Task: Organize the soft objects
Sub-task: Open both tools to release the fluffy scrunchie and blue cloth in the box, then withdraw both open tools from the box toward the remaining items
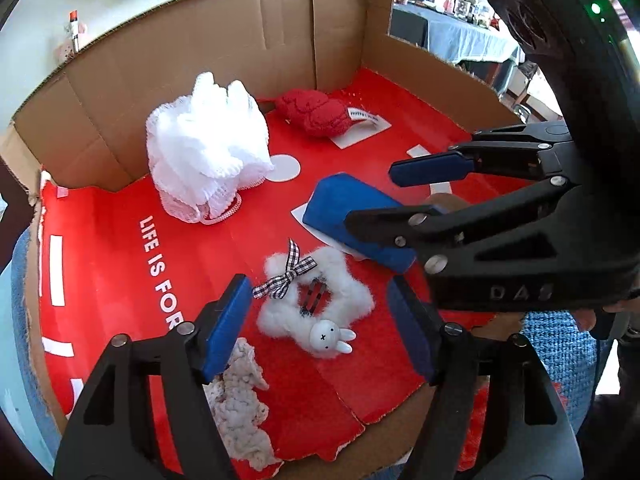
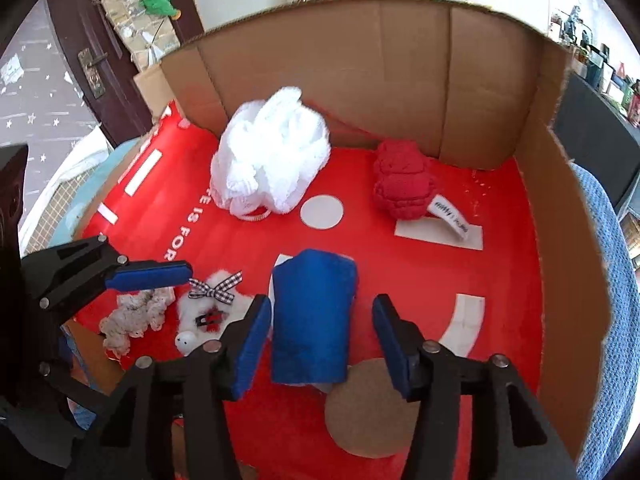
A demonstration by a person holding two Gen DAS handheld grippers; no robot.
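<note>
We are hovering both sets of jaws open over the soft things.
Right gripper point(image 2: 322, 342) is straddling the blue sponge point(image 2: 312, 316); left gripper point(image 1: 320, 328), empty, is bracketing the fluffy star clip point(image 1: 316, 300) — we are judging centring matters before squeezing.

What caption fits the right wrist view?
Open right gripper straddles a blue sponge on the red box floor.

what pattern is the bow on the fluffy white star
Black-and-white check, on the bow; it shows best in the left wrist view.
</note>
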